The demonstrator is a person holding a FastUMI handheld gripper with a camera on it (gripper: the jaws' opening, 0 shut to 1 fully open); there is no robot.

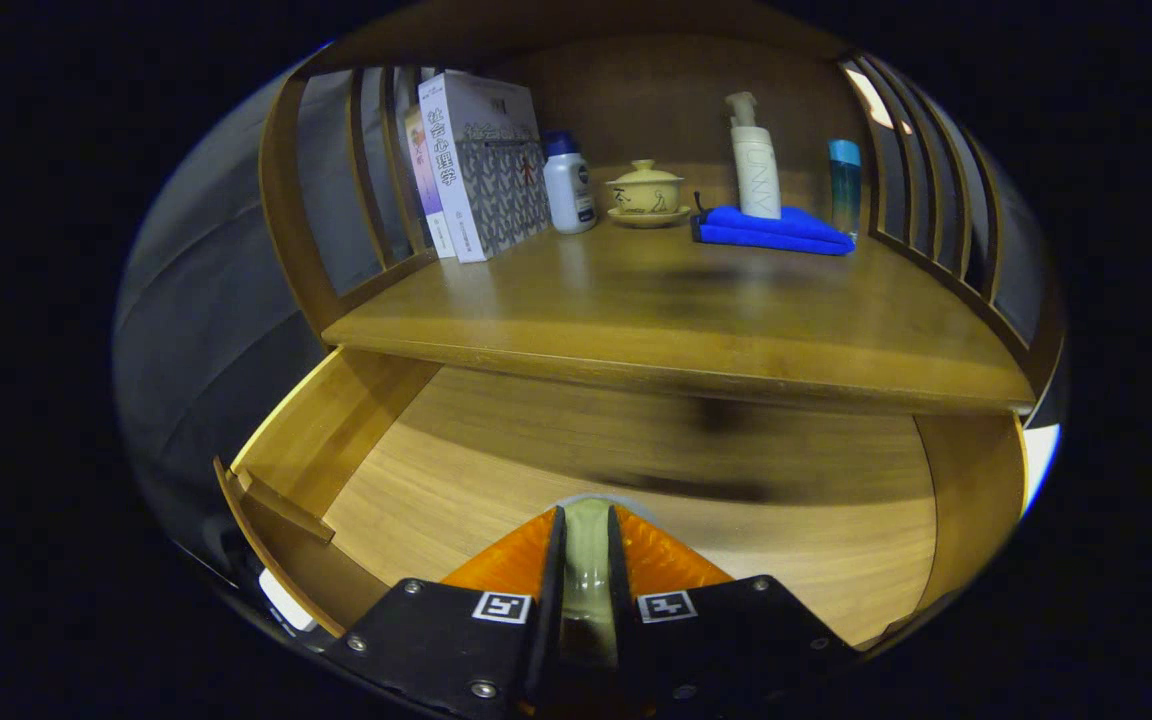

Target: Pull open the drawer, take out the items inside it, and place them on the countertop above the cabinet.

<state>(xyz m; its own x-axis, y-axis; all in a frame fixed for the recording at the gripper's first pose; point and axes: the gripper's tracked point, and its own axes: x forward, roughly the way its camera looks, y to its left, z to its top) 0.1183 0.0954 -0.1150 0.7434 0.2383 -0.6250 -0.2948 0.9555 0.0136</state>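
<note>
Gripper view: the gripper [586, 530] is clenched on a pale glassy item [588, 560], mostly hidden between the fingers, above the open drawer [636, 470]. At 12 o'clock, the countertop [656, 310] holds books [481, 165], a lidded cup [646, 190], and a pump bottle [756, 160] on a blue cloth [771, 230].

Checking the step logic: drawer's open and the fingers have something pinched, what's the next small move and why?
Probably lift straight up and carry toward the countertop. The gripper looks shut on a pale glassy item, held over the open drawer. The countertop edge overhangs just ahead, so rise before moving forward. There is bare wood in front of the blue cloth and lidded cup.
</note>
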